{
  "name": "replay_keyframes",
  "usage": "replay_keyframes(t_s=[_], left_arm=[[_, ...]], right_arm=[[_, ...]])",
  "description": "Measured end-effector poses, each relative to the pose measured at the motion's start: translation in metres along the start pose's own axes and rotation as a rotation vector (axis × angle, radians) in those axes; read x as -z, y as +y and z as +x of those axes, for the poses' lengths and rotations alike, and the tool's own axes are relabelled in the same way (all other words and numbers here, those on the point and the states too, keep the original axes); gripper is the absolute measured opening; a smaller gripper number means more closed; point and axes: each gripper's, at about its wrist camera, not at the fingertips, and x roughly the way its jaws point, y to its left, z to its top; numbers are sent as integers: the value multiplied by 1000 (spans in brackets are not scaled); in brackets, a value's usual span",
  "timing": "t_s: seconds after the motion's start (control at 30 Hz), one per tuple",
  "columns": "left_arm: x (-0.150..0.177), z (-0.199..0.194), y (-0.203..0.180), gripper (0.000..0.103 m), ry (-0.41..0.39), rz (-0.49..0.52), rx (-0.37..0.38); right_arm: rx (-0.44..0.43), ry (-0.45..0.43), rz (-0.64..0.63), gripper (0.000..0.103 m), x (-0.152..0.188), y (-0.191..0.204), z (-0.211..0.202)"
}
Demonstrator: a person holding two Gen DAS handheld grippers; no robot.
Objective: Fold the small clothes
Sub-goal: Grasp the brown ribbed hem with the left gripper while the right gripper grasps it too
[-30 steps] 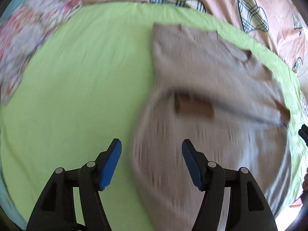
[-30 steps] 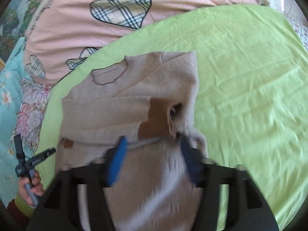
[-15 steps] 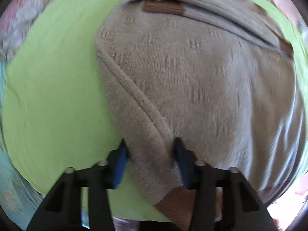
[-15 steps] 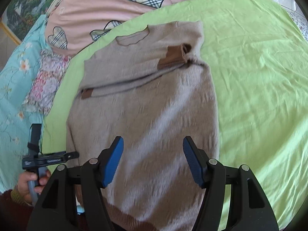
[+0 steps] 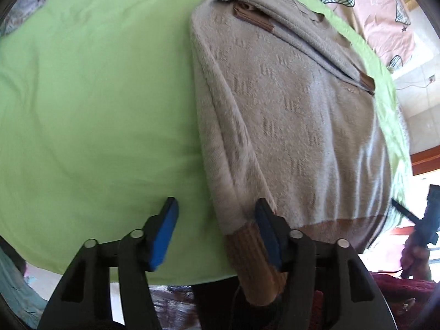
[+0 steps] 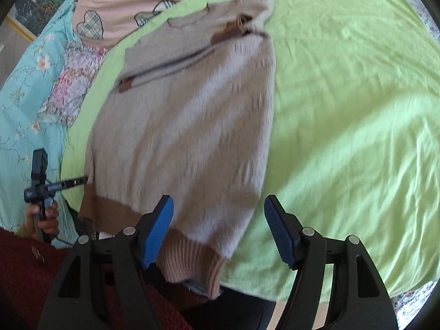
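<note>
A beige knit sweater (image 5: 297, 115) with a brown ribbed hem lies flat on the green sheet (image 5: 90, 104), sleeves folded across its chest. My left gripper (image 5: 217, 233) is open at the sweater's near left hem corner, which lies between its jaws. In the right wrist view the sweater (image 6: 192, 115) spreads ahead. My right gripper (image 6: 218, 232) is open over its near right hem corner. The left gripper also shows at the left edge of the right wrist view (image 6: 49, 187), seen from the side.
A pink quilt with plaid hearts (image 6: 115, 2) lies beyond the sweater. A turquoise floral cover (image 6: 24, 82) lies to the left. The green sheet's near edge (image 6: 275, 288) drops off just below the hem.
Both grippers pulled back from the sweater's upper part to its hem. The left jaws narrowed around the left edge half a second ago and are now wide open.
</note>
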Motion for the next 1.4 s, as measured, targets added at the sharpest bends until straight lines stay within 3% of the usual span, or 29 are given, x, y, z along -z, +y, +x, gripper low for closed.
replay_keyframes(t_s=[0.1, 0.23, 0.33, 0.43, 0.47, 0.5, 0.57, 0.7, 0.83, 0.93, 0.97, 1.0, 1.03, 1.07, 1.1, 1.17, 1.23, 1.4], left_arm=[[2, 7, -4, 67, 29, 5, 61], [-4, 12, -17, 69, 66, 11, 78], [-10, 25, -32, 72, 86, 16, 7], [-12, 37, -43, 54, 87, 83, -132], [-11, 34, -44, 41, 75, 99, -139], [-9, 30, -43, 35, 60, 117, -139], [-4, 21, -31, 30, 52, 120, -119], [2, 5, 6, 32, 40, 59, -25], [-1, -1, 17, 60, 45, 26, 44], [-4, 4, 13, 68, 56, 6, 92], [-4, 10, 8, 68, 68, 12, 94], [-4, 13, 4, 68, 70, 29, 73], [-3, 20, -4, 64, 72, 49, 48], [0, 23, -11, 53, 78, 102, -2], [2, 25, -16, 47, 71, 151, -48], [7, 22, -15, 24, 62, 205, -64], [7, 18, -8, 10, 70, 190, -10], [1, -3, -5, 7, 15, 177, 64]], right_arm=[[-3, 29, -8, 69, 15, -2, 4], [-19, 17, -14, 69, 25, 1, 4], [-37, 24, -22, 69, 27, 6, 6], [-23, 21, -39, 68, 29, 12, 9], [-22, 21, -38, 65, 29, 13, 9], [-25, 21, -32, 64, 30, 13, 8], [-50, 21, -7, 63, 34, 9, 5], [-109, 44, 14, 63, 42, 2, 6], [-165, 70, 18, 63, 43, 4, 17], [-167, 57, 8, 62, 42, 9, 23], [-164, 52, 11, 57, 42, 9, 24], [-152, 45, 16, 46, 40, 9, 25], [-135, 47, 17, 38, 38, 8, 26], [-125, 57, 15, 22, 37, 7, 27], [-116, 74, 11, 13, 36, 6, 27], [-123, 77, 18, 10, 36, 4, 22], [-162, 75, 49, 10, 36, 0, 17], [-305, 5, 167, 9, 28, -8, 7]])
